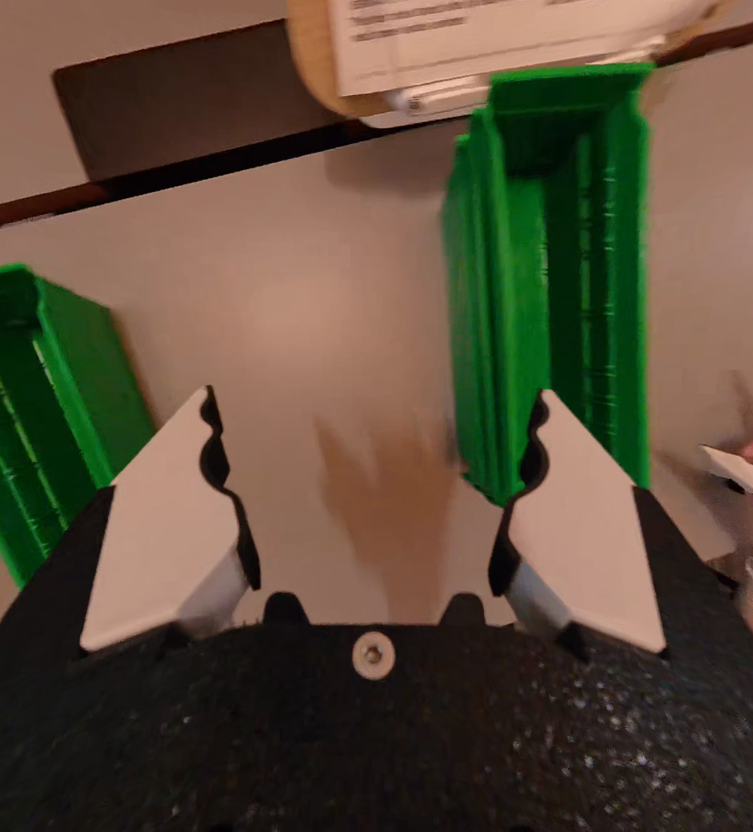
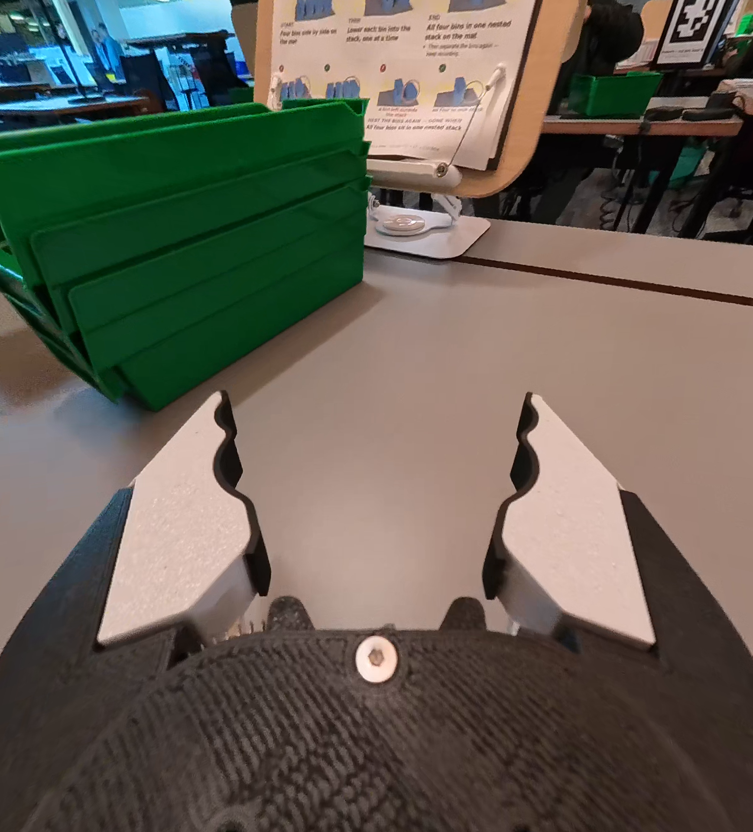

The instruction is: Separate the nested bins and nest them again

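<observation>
Both jaws spread, empty; nested green bins (image 2: 194,252) near document stand (image 2: 410,189).

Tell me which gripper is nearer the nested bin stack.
Left, I'd judge. The left gripper hovers just beside the stack, one fingertip overlapping it. The right gripper sits back on the table, clear of it.

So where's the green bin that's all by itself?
The single green bin sits at the left edge of the left wrist view, on the grey table, apart from the nested stack on the right.
</observation>
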Motion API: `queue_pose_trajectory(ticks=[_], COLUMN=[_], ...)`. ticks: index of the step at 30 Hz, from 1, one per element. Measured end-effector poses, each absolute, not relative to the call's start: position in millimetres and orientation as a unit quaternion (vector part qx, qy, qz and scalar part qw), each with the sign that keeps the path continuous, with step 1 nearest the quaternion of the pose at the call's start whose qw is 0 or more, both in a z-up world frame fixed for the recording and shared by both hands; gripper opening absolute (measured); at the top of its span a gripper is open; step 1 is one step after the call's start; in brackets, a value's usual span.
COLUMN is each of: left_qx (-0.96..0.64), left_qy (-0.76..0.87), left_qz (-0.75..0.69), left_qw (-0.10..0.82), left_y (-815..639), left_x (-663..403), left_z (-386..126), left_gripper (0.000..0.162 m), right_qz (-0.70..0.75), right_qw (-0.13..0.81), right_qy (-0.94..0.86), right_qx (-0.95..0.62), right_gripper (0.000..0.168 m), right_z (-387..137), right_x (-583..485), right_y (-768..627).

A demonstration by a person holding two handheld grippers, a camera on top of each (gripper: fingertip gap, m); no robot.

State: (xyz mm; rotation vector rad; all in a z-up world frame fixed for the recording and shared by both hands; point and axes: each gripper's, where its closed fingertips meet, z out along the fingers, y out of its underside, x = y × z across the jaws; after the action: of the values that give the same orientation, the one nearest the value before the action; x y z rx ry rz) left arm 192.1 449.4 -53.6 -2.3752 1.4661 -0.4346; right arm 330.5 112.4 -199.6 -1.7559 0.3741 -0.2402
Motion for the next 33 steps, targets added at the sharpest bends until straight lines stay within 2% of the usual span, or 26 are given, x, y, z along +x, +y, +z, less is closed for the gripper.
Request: queue_pose_trajectory(ticks=[3, 6, 19, 22, 26, 33], left_qx=[-0.81, -0.798, -0.812, -0.816, -0.822, -0.826], left_qy=[0.549, 0.571, 0.57, 0.566, 0.564, 0.559], left_qz=[-0.111, -0.075, 0.003, 0.022, -0.009, -0.001], left_qw=[0.174, 0.179, 0.13, 0.118, 0.078, 0.079], left_y=[408.0, 380.1, 341.1, 345.3, 334.1, 333.2], left_x=[215.1, 236.4, 280.0, 277.4, 277.7, 277.0], left_z=[-51.1, -58.9, -129.2, -142.7, -153.4, -151.2], left_gripper=[0.141, 0.143, 0.139, 0.136, 0.115, 0.101], right_qz=[-0.091, -0.074, -0.052, -0.05, -0.039, -0.02], right_qw=[0.622, 0.633, 0.652, 0.65, 0.654, 0.652], right_qy=[0.157, 0.16, 0.177, 0.183, 0.192, 0.194], right_qx=[-0.761, -0.754, -0.735, -0.735, -0.731, -0.733], right_gripper=[0.124, 0.126, 0.126, 0.126, 0.125, 0.124], right_z=[-199.6, -196.0, -187.3, -189.6, -190.2, -194.2], right_x=[323.9, 319.1, 323.7, 327.3, 329.9, 324.4], right_y=[116.1, 117.4, 109.6, 107.7, 106.9, 112.6])
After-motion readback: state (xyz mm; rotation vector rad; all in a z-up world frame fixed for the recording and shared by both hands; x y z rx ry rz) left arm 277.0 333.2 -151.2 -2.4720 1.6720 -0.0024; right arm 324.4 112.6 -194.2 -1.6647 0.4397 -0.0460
